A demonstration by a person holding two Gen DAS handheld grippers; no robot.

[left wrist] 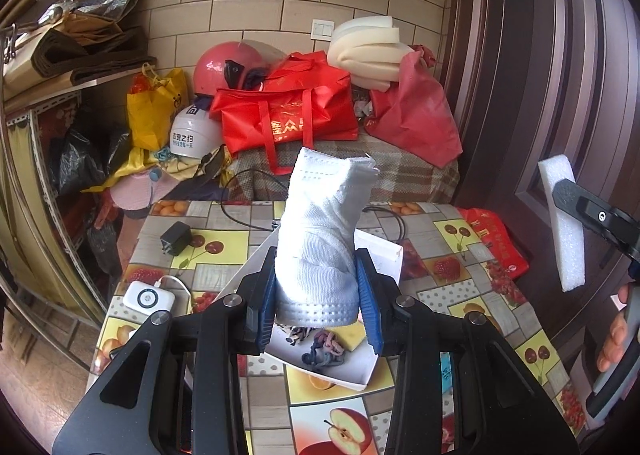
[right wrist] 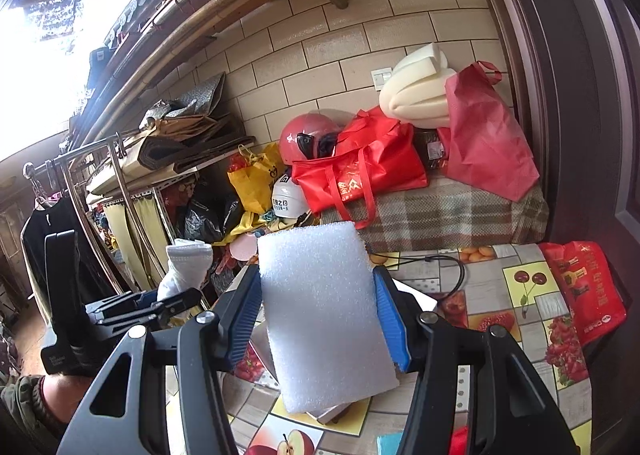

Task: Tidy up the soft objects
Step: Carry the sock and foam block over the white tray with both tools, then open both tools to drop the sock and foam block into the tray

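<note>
The white tray (left wrist: 362, 375) on the table (left wrist: 460, 287) is largely hidden behind the left gripper (left wrist: 318, 291), and the tangled hair ties (left wrist: 322, 347) and yellow scrap inside it are hard to make out. That gripper's blue ribbed pads are clamped on a rolled white terry towel (left wrist: 320, 239), held upright above the tray. The right gripper (right wrist: 320, 319), jaws about half apart, pinches a flat, grainy white foam block (right wrist: 324, 315) by its edges, above the fruit-patterned tablecloth. Red bags (left wrist: 288, 103), helmets and cream foam are piled behind.
</note>
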